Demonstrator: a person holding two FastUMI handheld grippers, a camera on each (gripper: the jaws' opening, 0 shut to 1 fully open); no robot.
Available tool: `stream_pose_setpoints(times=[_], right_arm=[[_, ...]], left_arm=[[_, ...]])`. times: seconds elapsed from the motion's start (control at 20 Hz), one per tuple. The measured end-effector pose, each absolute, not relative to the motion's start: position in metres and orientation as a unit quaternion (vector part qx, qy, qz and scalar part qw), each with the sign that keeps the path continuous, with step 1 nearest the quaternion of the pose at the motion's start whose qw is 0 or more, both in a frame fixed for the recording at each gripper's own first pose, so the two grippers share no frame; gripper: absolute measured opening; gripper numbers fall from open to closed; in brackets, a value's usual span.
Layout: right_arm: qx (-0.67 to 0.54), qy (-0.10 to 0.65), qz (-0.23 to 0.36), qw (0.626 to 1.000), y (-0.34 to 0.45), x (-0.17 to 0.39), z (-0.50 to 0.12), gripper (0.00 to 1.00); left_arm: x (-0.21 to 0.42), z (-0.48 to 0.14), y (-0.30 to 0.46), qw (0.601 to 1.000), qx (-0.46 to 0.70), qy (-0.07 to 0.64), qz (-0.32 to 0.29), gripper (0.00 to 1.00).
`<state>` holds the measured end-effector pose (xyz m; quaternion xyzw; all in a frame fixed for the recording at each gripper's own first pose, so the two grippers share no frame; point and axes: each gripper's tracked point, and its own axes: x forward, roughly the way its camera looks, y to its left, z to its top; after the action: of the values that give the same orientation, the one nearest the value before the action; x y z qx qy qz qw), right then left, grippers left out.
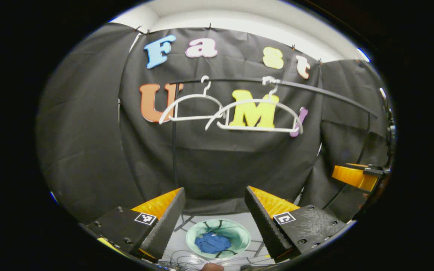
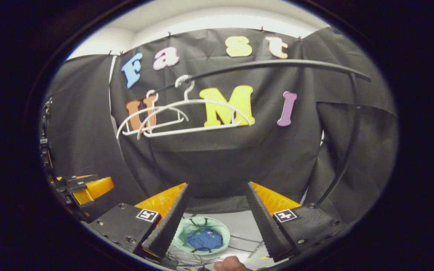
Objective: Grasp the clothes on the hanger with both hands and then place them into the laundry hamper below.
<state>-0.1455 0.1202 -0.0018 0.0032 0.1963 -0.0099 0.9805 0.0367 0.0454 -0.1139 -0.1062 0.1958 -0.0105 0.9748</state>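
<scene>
Black cloth wall closing the back of the booth, with a pale ceiling strip above it. A dark clothes rail runs across the upper part of the wall; in the right gripper view the rail bends down into an upright post at the right. Two bare white hangers hook onto the rail, side by side and overlapping at their near ends: the left hanger and the right hanger, seen again in the right gripper view as a farther hanger and a nearer hanger. On the floor below stands the round, pale green laundry hamper, also at; a blue garment lies crumpled inside it, likewise at. Left gripper: fingers spread wide, nothing between them, held above the hamper. Right gripper: fingers likewise spread and empty, above the hamper. Each view catches the other gripper at its edge. Thin cables trail on the floor beside the hamper.
</scene>
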Motion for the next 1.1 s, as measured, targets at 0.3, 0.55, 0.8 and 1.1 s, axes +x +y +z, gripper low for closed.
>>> stream_pose_setpoints(times=[0.3, 0.55, 0.8, 1.1], right_arm=[[-0.014, 0.097, -0.014, 0.995, 0.082, -0.17, 0.081, 0.98], [-0.024, 0.046, 0.024, 0.998, 0.062, -0.207, 0.127, 0.98], [-0.025, 0.013, 0.05, 0.998, 0.024, -0.251, 0.151, 0.96], [-0.016, 0.009, 0.069, 0.997, -0.012, -0.291, 0.136, 0.96]], left_arm=[[-0.002, -0.033, 0.05, 0.99, -0.091, 0.109, 0.026, 0.97], [-0.049, 0.028, 0.021, 0.996, -0.048, 0.043, 0.057, 0.99], [-0.115, 0.059, -0.02, 0.997, -0.023, -0.003, 0.075, 1.0], [-0.172, 0.057, -0.057, 0.995, -0.025, -0.021, 0.096, 0.96]])
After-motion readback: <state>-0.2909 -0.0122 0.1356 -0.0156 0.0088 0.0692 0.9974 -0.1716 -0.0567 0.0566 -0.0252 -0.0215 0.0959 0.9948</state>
